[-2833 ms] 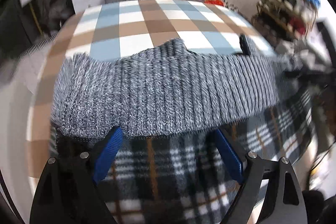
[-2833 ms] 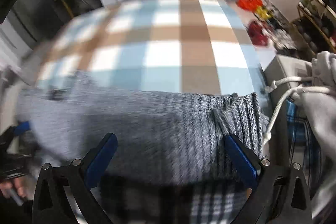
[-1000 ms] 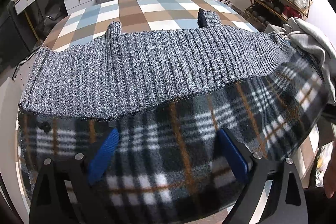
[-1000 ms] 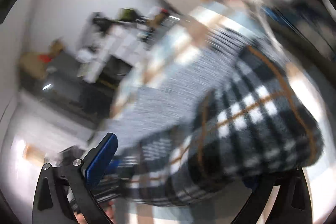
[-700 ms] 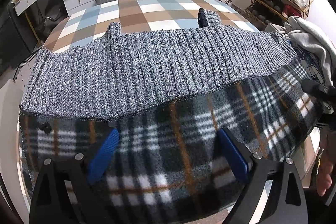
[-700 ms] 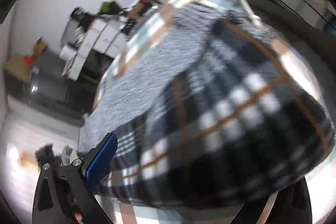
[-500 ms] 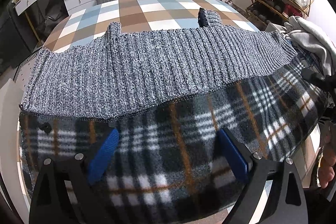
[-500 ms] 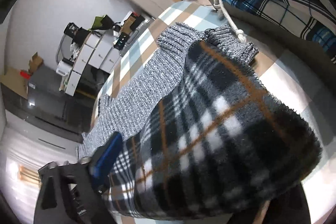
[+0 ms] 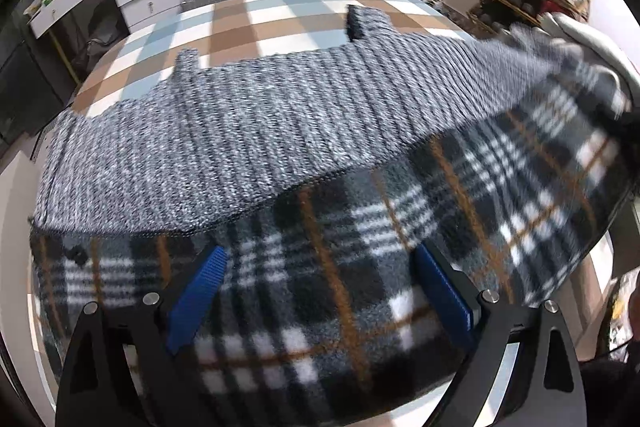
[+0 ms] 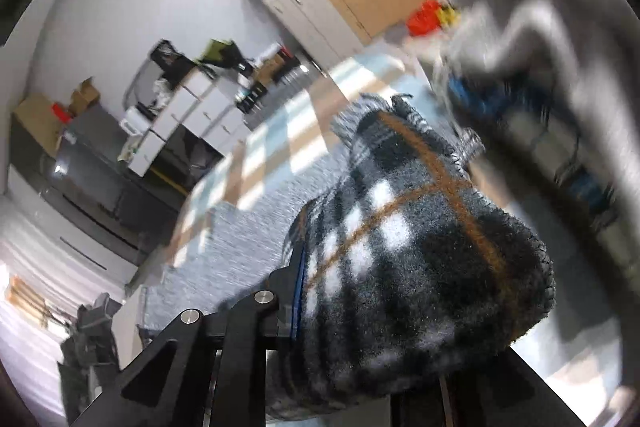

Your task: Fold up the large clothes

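Lying spread across the checked bed cover (image 9: 304,11), the big garment (image 9: 260,131) showed its grey knit side and its dark plaid fleece side. One plaid corner was pinched by the right gripper (image 10: 320,291), whose fingers had just been closing. The left gripper (image 9: 320,291) was held above the plaid part with fingers wide apart.

I can read no text, label, brand, number or sign anywhere in my two views; everything small in the room is blurred.
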Motion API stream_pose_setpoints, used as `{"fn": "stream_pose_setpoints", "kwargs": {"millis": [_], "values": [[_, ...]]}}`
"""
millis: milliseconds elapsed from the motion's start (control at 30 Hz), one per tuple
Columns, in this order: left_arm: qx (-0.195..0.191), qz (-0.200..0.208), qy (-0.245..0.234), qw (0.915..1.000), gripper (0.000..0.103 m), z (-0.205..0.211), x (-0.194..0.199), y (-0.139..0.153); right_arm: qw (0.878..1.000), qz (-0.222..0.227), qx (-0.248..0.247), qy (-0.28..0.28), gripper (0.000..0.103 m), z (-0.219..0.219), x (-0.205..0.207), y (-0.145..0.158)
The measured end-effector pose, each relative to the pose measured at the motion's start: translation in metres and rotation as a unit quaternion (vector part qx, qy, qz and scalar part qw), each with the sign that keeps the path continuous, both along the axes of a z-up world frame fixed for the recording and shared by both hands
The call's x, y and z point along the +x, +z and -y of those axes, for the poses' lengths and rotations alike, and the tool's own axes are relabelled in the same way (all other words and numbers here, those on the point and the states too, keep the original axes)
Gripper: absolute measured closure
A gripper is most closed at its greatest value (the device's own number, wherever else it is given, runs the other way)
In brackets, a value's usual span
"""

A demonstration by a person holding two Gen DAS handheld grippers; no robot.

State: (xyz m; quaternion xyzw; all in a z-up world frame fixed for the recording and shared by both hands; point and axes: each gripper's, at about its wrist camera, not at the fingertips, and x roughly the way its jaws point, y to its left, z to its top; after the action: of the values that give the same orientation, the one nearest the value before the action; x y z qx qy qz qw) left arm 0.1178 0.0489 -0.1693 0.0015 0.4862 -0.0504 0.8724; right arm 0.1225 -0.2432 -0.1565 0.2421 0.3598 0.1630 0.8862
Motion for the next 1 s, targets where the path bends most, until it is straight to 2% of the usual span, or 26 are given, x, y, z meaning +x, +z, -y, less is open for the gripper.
{"fn": "stream_pose_setpoints", "kwargs": {"millis": [100, 167, 200, 300, 433, 567, 633, 667, 767, 800, 900, 1000], "values": [[0.006, 0.001, -0.019, 0.9998, 0.01, 0.019, -0.004, 0.002, 0.999, 0.025, -0.03, 0.01, 0.084, -0.002, -0.006, 0.01], [0.017, 0.006, -0.021, 0.9996, 0.011, 0.027, -0.005, 0.002, 0.999, 0.005, -0.05, 0.007, 0.083, -0.001, -0.003, 0.002], [0.025, 0.008, -0.018, 0.9995, 0.011, 0.03, -0.004, 0.002, 0.998, -0.02, -0.054, 0.004, 0.083, 0.002, 0.002, -0.008], [0.021, 0.002, -0.012, 0.9997, 0.011, 0.027, 0.0, 0.003, 0.997, -0.067, -0.04, -0.005, 0.079, 0.013, 0.013, -0.028], [0.021, 0.002, -0.014, 0.9997, 0.01, 0.025, 0.0, 0.003, 0.996, -0.078, -0.042, -0.006, 0.072, 0.015, 0.018, -0.036], [0.028, 0.008, -0.015, 0.9994, 0.009, 0.028, -0.001, 0.002, 0.995, -0.071, -0.066, -0.009, 0.069, 0.004, 0.023, -0.036], [0.029, 0.004, -0.015, 0.9994, 0.009, 0.03, -0.002, 0.005, 0.995, -0.064, -0.07, -0.01, 0.072, 0.004, 0.023, -0.034], [0.026, 0.002, -0.015, 0.9995, 0.009, 0.03, -0.003, 0.007, 0.996, -0.055, -0.071, -0.012, 0.078, 0.004, 0.021, -0.031], [-0.016, 0.016, -0.03, 0.9993, 0.009, 0.023, -0.003, 0.018, 0.997, -0.022, -0.075, -0.014, 0.082, 0.003, 0.012, -0.021], [-0.019, 0.018, -0.026, 0.9993, 0.009, 0.021, -0.003, 0.019, 0.997, -0.009, -0.08, -0.015, 0.082, 0.003, 0.008, -0.016], [-0.008, -0.002, -0.027, 0.9996, 0.009, 0.024, 0.003, 0.008, 0.996, 0.021, -0.086, -0.012, 0.083, -0.003, 0.0, -0.006], [-0.002, 0.001, -0.028, 0.9996, 0.009, 0.029, 0.004, 0.004, 0.996, 0.034, -0.083, -0.011, 0.084, -0.004, -0.004, -0.002]]}}
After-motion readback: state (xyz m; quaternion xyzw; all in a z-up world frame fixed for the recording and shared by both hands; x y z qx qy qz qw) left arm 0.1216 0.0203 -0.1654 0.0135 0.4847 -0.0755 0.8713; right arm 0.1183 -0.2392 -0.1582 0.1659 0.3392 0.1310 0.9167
